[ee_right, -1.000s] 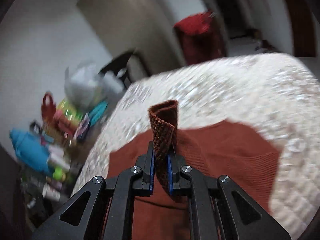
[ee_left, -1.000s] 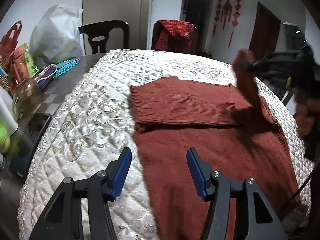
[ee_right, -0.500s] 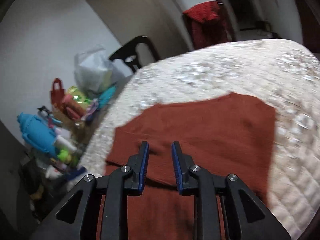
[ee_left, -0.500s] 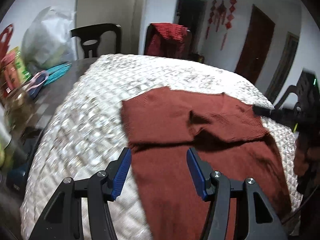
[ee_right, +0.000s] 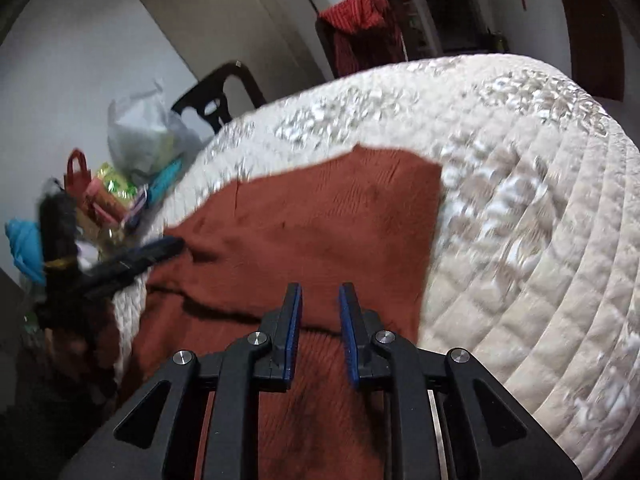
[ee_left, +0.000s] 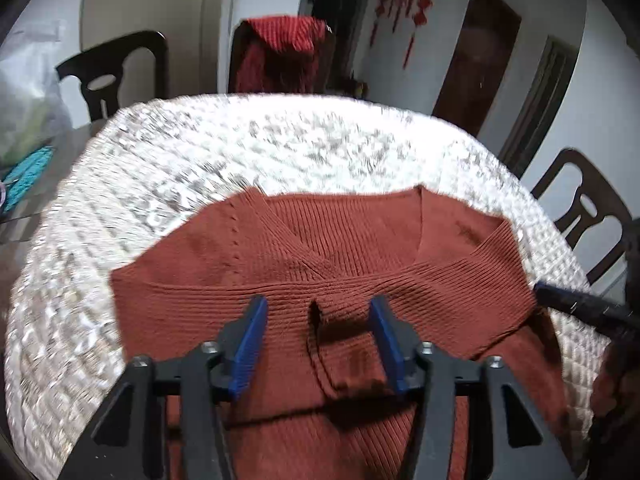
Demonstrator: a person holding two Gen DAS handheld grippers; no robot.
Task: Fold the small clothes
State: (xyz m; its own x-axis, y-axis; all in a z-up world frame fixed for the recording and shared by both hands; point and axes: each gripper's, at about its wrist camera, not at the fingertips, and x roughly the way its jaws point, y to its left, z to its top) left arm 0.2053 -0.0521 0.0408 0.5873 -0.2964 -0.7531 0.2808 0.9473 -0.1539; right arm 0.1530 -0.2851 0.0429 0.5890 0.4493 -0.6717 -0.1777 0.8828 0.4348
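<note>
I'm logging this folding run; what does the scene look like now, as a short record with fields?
garment: rust-red knit sweater, both sleeves folded across its chest
surface: white quilted cover
left tool: jaws closing, sleeve cuff between them, pads not yet pressing
right tool: jaws closing, nothing gripped, over the sweater
background: red cloth draped on a chair

Rust-red ribbed knit on the sweater (ee_left: 344, 248), spread over the quilt (ee_left: 160, 184), cream-white with a shiny stitched diamond pattern. Blue pads on black frames for the left gripper (ee_left: 318, 344) and the right gripper (ee_right: 319, 332). Beyond the quilt's far edge, bright red striped cloth (ee_left: 288, 36) draped on a black chair (ee_left: 112, 72). Left of the quilt, a translucent white bag (ee_right: 144, 132), a red bag (ee_right: 78, 174) and a turquoise item (ee_right: 166, 180). Red hanging ornaments (ee_left: 404, 4) on the white wall behind.
</note>
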